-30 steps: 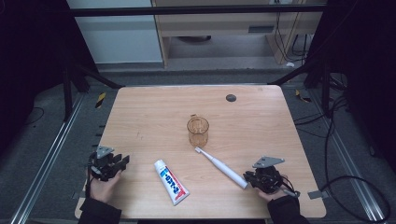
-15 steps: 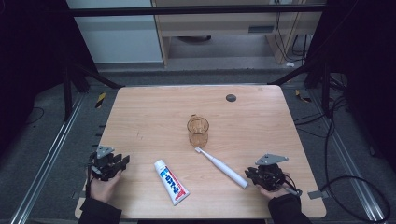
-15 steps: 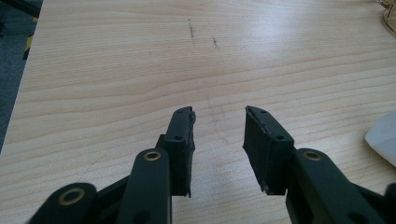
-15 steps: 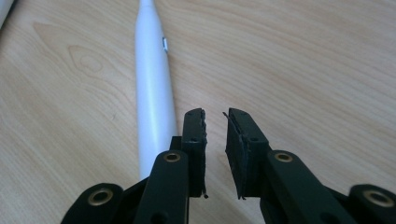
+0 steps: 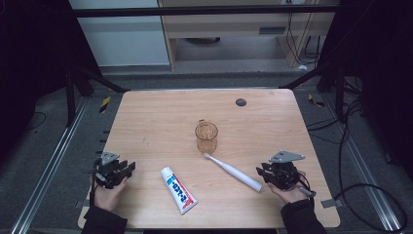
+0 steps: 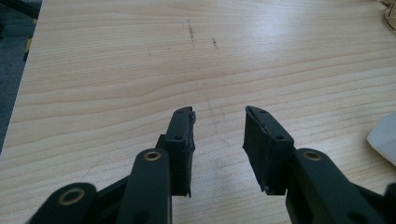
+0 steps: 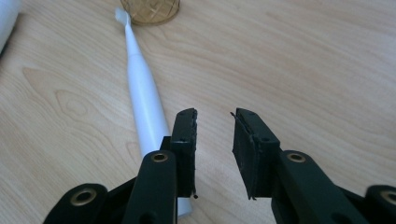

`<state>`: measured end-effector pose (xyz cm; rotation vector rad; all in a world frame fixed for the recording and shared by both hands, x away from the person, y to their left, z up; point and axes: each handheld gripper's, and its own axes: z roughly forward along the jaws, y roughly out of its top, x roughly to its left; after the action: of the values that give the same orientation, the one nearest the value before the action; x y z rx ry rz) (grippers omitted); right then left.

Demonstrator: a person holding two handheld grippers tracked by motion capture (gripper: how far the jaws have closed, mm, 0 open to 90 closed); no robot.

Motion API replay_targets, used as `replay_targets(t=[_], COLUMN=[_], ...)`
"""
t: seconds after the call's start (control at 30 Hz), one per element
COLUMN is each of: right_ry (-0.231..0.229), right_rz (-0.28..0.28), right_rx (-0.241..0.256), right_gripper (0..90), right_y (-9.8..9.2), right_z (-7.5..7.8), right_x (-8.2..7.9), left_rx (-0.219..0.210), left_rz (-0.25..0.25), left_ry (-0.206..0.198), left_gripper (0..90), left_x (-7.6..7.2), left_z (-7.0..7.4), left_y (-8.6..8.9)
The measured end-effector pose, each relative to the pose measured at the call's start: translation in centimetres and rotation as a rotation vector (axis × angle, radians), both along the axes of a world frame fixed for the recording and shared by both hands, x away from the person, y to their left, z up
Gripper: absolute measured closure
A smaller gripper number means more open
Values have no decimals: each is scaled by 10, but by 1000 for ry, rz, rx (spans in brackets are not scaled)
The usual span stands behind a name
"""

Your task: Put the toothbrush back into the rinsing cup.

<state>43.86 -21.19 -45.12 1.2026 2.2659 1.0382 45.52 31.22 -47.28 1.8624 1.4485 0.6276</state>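
Note:
A white electric toothbrush (image 5: 233, 171) lies on the wooden table (image 5: 160, 122), its head by the base of an amber glass mug (image 5: 206, 136). A toothpaste tube (image 5: 178, 190) lies to its left near the front. My right gripper (image 5: 261, 172) rests at the front right, open, with its jaws just right of the toothbrush handle (image 7: 144, 98) and nothing between them. My left gripper (image 5: 129, 168) sits at the front left, open over bare wood (image 6: 219, 126). The mug's base (image 7: 150, 10) shows at the top of the right gripper view.
A small dark round disc (image 5: 240, 102) lies near the table's back edge. A white edge of the toothpaste tube (image 6: 384, 137) shows at the right of the left gripper view. Metal rails and cables run beside the table on the floor.
The right gripper has shifted slightly along the front right of the table beside the toothbrush end. The left gripper and the objects have stayed where they were.

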Motion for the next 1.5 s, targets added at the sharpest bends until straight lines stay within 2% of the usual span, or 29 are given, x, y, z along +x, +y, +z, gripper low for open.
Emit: replay_targets(t=[0.43, 0.57, 0.9, 1.3, 1.5], right_ry=[-54, -55, -39, -13, 24], right_rz=[36, 34, 51, 113, 135], right_rx=[1, 3, -17, -68, -98], right_gripper=[637, 630, 605, 590, 589], right_y=[18, 20, 33, 62, 72], right_z=[27, 31, 40, 48, 46], right_x=[11, 13, 22, 35, 41], left_rx=[0, 0, 7, 19, 22], left_rz=[-2, -2, -2, -11, -15], left_ry=[0, 1, 5, 5, 9], left_gripper=[617, 615, 609, 603, 600], left_x=[0, 1, 2, 3, 3], left_z=[0, 0, -1, -2, -2], left_y=[0, 0, 1, 0, -1])
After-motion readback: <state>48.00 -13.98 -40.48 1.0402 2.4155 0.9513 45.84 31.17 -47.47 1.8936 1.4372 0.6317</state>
